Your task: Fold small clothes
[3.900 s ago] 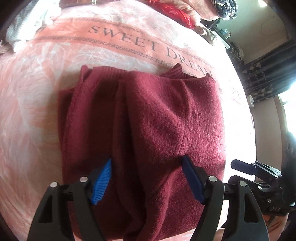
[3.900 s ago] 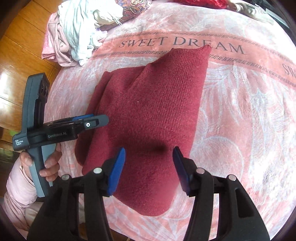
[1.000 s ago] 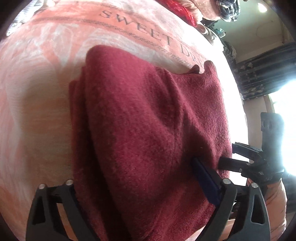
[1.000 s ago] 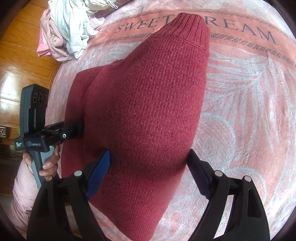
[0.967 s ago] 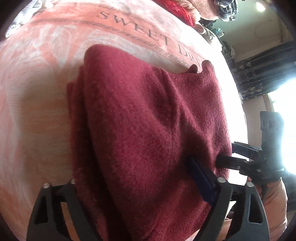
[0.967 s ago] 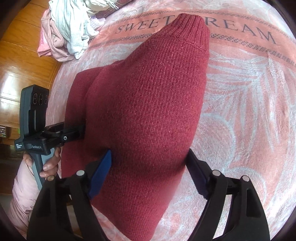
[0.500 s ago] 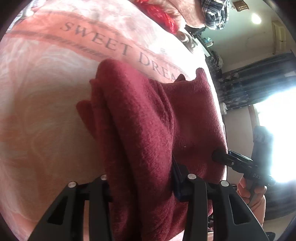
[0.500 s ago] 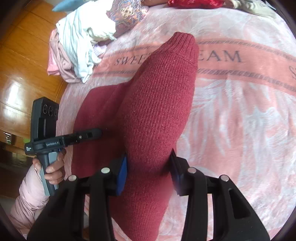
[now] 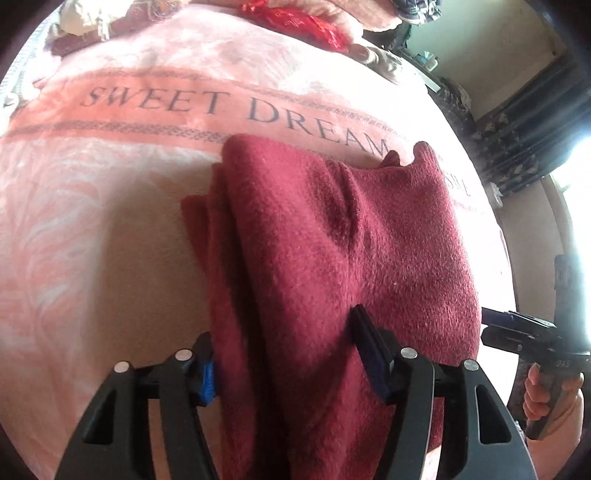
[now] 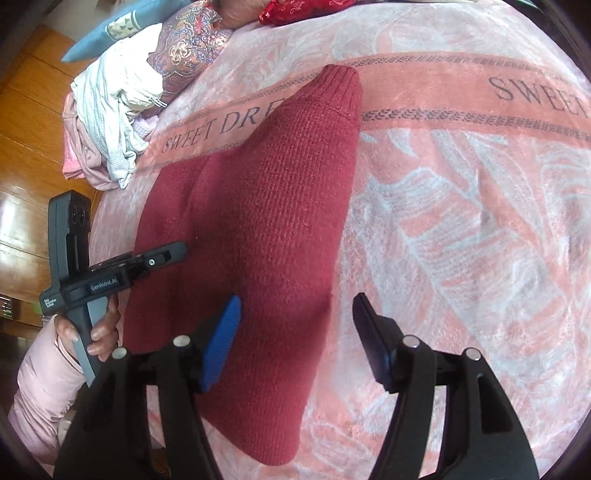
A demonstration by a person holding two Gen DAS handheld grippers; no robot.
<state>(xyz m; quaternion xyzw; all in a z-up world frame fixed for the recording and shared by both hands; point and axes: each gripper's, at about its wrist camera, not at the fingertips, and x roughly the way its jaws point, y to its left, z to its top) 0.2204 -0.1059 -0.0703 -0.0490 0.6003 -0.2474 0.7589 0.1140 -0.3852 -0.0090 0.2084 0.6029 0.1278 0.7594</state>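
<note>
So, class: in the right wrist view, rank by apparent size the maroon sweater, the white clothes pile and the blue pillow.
1. maroon sweater, though nearest the camera
2. white clothes pile
3. blue pillow, partly hidden

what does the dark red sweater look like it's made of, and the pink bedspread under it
The sweater looks like a thick knit, probably wool or acrylic: visible stitch rows, a ribbed band at the far end, a fuzzy matte nap. The bedspread looks like plush fleece: soft, faintly shiny pile with printed lettering.
</note>
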